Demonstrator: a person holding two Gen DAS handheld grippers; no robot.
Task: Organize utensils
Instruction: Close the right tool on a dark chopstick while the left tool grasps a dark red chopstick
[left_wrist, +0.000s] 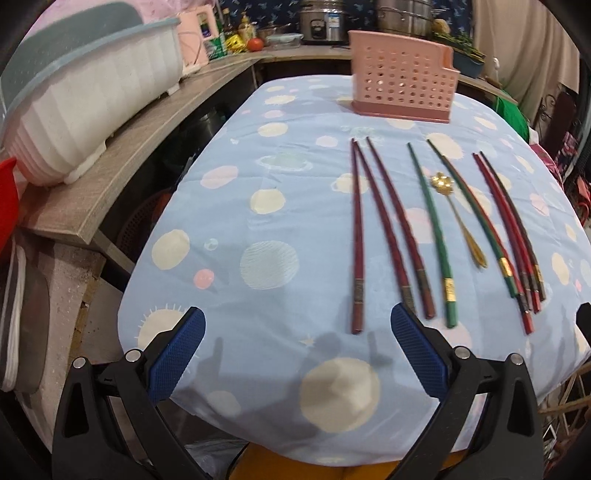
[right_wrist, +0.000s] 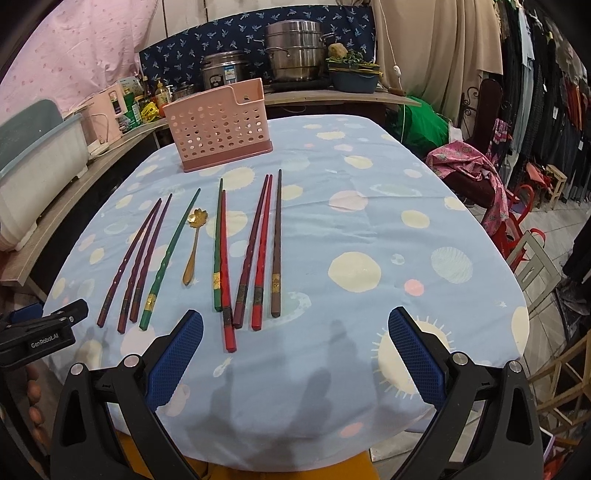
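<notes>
Right wrist view: chopsticks (right_wrist: 221, 251) and spoon (right_wrist: 192, 247) are laid at 11 o'clock, the holder (right_wrist: 218, 129) is seen unfilled behind at 12; both hand-held grippers (right_wrist: 295, 332) (left_wrist: 297, 328) are held apart, nothing gripped.

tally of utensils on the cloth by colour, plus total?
Dark maroon chopsticks: 3
Green chopsticks: 2
Red chopsticks: 3, one lying against a green one
Brown chopstick: 1
Gold spoon: 1
Total: 10, all outside the pink holder.
</notes>
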